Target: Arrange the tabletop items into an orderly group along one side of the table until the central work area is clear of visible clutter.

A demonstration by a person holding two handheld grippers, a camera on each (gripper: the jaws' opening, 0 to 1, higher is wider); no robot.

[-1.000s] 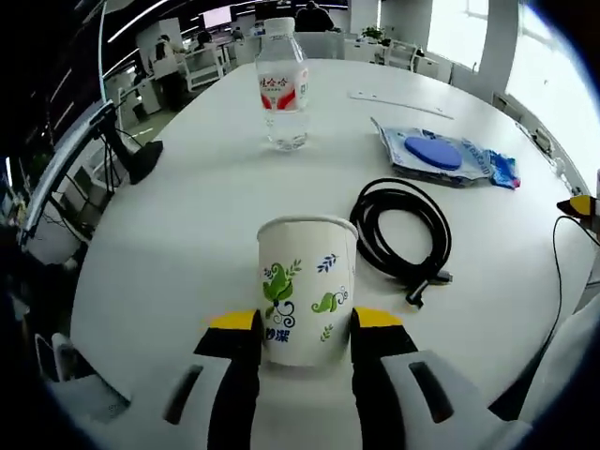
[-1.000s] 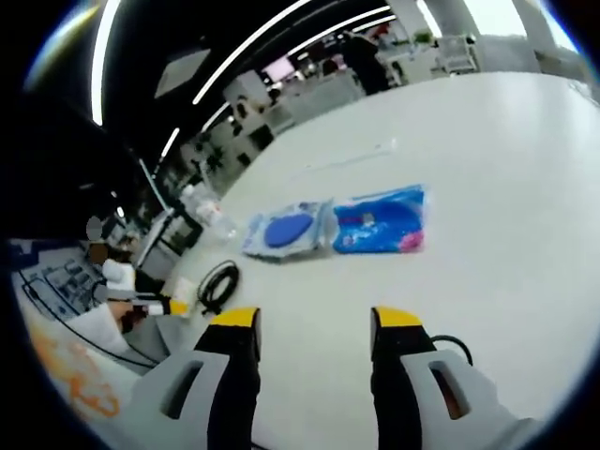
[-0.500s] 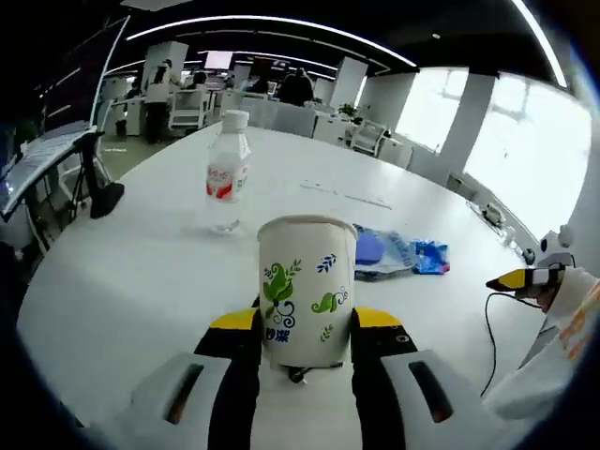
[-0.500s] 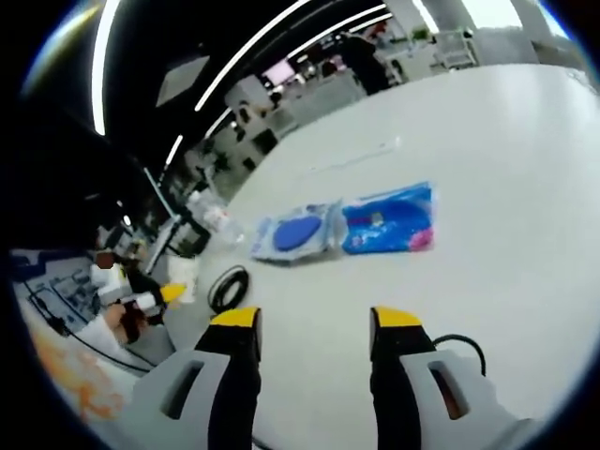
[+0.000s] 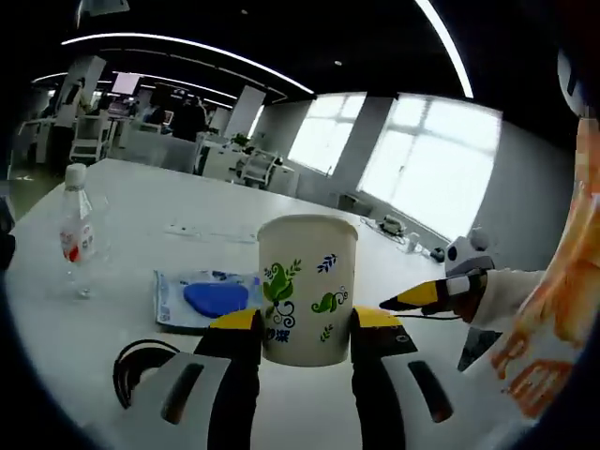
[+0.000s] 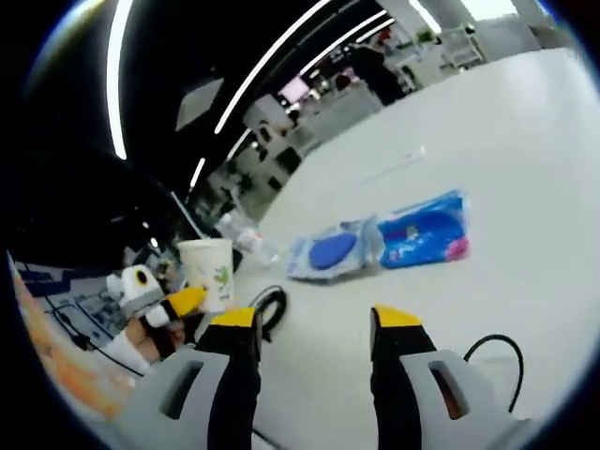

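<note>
Yellow-tipped fingers (image 5: 234, 323) of my left gripper (image 5: 293, 321) press on both sides of a white paper cup with green leaf prints (image 5: 307, 289). I see the cup standing straight up between them, lifted off the big white round table (image 5: 122, 202). Low at 8 o'clock in the left gripper view lies a coiled black cable (image 5: 139, 367) on the table. A little farther, at 9 o'clock from the cup, lies a clear flat packet with a blue round thing inside (image 5: 208, 297). Farther still, at the far left, stands a clear plastic water bottle with a red label (image 5: 77, 231). At 3 o'clock my right gripper (image 5: 441, 294) pokes in, held by a hand in a white and orange sleeve (image 5: 539, 328).

In the right gripper view my right gripper's fingers (image 6: 234, 330) stand apart with nothing between them (image 6: 315, 319). A thin black wire (image 6: 492, 356) curls at 4 o'clock. At 9 o'clock I see the cup (image 6: 209, 273) held in the left gripper (image 6: 178, 305), with the cable (image 6: 271, 307) just beside it. Past my fingers at 12 o'clock lies the clear packet (image 6: 330, 253), and touching it at 1 o'clock lies a blue plastic packet with pink edges (image 6: 424, 241). The bottle (image 6: 240, 236) lies behind the cup, near 11 o'clock.
</note>
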